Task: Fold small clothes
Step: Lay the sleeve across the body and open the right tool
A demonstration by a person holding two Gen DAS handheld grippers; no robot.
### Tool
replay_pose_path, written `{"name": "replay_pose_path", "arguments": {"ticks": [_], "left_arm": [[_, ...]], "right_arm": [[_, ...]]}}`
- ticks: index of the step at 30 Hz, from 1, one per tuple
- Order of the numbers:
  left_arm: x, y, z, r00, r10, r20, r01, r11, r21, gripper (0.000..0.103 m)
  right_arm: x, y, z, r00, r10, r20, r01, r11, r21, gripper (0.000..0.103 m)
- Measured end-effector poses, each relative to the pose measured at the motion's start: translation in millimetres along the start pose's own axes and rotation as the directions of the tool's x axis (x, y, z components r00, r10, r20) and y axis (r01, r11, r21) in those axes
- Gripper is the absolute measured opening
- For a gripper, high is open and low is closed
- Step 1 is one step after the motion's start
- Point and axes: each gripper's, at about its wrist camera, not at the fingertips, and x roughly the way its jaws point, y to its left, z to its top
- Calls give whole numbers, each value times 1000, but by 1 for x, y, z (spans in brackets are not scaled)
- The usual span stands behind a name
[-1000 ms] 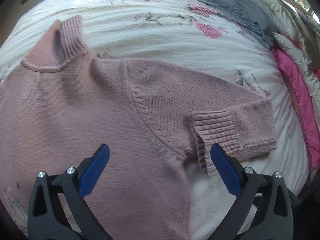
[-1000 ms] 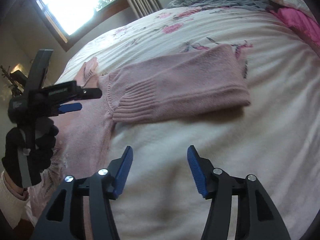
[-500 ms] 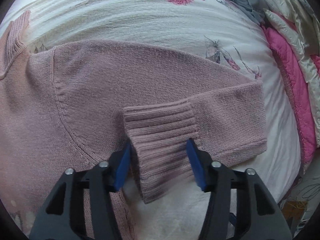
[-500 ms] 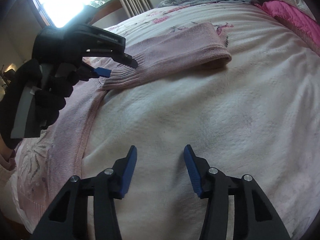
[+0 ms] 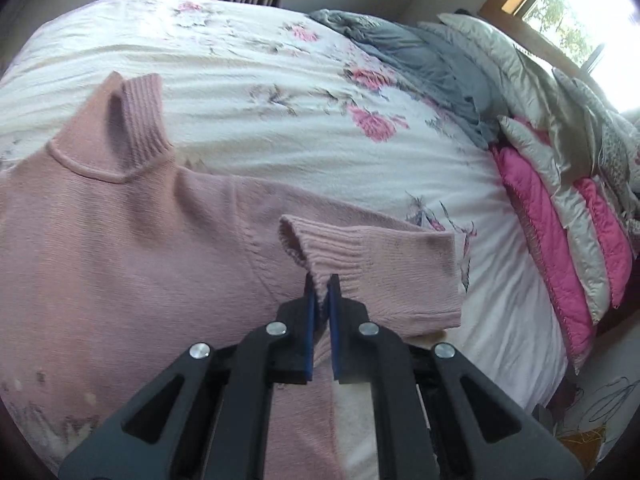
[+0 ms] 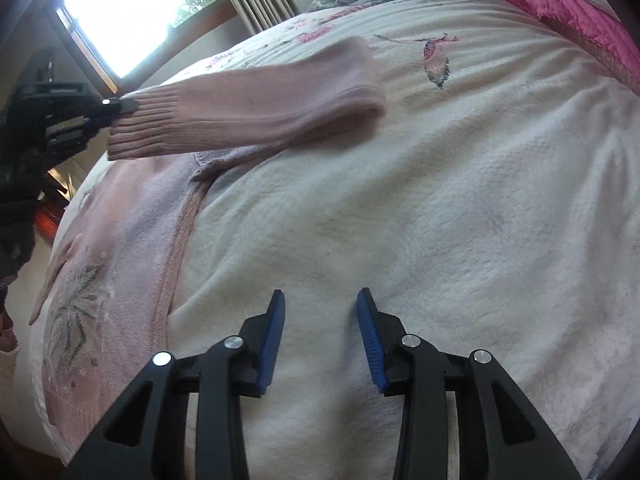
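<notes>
Pink knit sweater [image 5: 120, 248] lies flat on the bed [image 5: 260, 92], spread over a white bedspread printed with pink flowers. Its ribbed turtleneck collar [image 5: 140, 120] points toward the far side of the bed, and one sleeve [image 5: 404, 268] is doubled back on itself, with the ribbed cuff [image 5: 328, 252] lifted off the layer beneath. The left gripper [image 5: 320, 292] has its blue-padded jaws pinched together on that cuff. The right gripper [image 6: 320, 308] hangs over bare bedspread beside the sweater's side seam, its jaws apart and holding nothing. In the right wrist view a grey leaf-like motif shows on the sweater's body [image 6: 76, 320]. Grey bedding [image 5: 420, 64] and pink-and-silver quilted pillows [image 5: 560, 220] are heaped along one edge of the bed.
</notes>
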Motion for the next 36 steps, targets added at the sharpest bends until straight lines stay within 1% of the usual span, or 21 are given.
{"name": "replay_pose_path", "arguments": {"ticks": [4, 6, 8, 11, 14, 18, 20, 21, 23, 25, 27, 28, 29, 30, 32, 34, 36], "left_arm": [[-44, 48, 9, 994, 84, 63, -81, 996, -44, 4], [-66, 74, 13, 986, 133, 103, -125, 989, -77, 4], [-82, 98, 16, 973, 187, 133, -175, 980, -98, 4], [-101, 135, 19, 966, 222, 134, -202, 968, -148, 4], [-117, 175, 20, 952, 270, 141, -238, 949, -209, 4], [-137, 222, 21, 940, 306, 153, -252, 922, -295, 4], [-143, 239, 19, 928, 336, 158, -273, 906, -324, 4], [-144, 248, 19, 926, 344, 156, -278, 900, -335, 4], [-136, 262, 16, 929, 350, 123, -291, 893, -342, 4], [-125, 276, 12, 926, 368, 87, -316, 879, -356, 4], [-106, 287, 8, 934, 356, 25, -326, 881, -343, 5], [-99, 292, 4, 934, 357, -2, -337, 879, -338, 8], [-94, 296, 0, 928, 373, -21, -358, 873, -332, 14], [-93, 299, -3, 923, 384, -24, -371, 870, -326, 17], [-99, 306, -7, 914, 406, -15, -388, 861, -330, 27], [-111, 313, -9, 913, 409, 6, -381, 855, -351, 29], [-126, 318, -8, 910, 413, 32, -373, 850, -372, 29]], "right_arm": [[3, 9, 1, 1000, -13, -9, 13, 1000, -10, 39], [5, 15, 2, 1000, -17, -15, 16, 1000, -19, 39], [6, 23, 4, 1000, -21, -19, 20, 999, -37, 39], [8, 38, 12, 1000, -15, -21, 14, 998, -65, 39], [13, 55, 25, 1000, -8, -19, 6, 995, -95, 39], [22, 81, 48, 1000, 8, -19, -10, 989, -150, 39], [28, 97, 61, 999, 24, -21, -27, 984, -177, 39], [32, 105, 69, 999, 29, -22, -33, 981, -189, 39], [41, 122, 87, 998, 54, -19, -56, 978, -199, 39], [54, 135, 105, 994, 100, -32, -105, 977, -185, 39], [75, 145, 122, 992, 109, -57, -117, 978, -170, 39], [85, 148, 127, 993, 99, -70, -110, 979, -171, 39], [98, 150, 131, 992, 82, -91, -96, 981, -170, 39], [111, 150, 131, 991, 64, -117, -83, 982, -168, 38], [133, 145, 130, 986, 21, -164, -48, 985, -167, 35], [138, 142, 130, 985, 31, -170, -59, 985, -160, 34], [134, 146, 131, 985, 22, -170, -52, 983, -175, 34]]}}
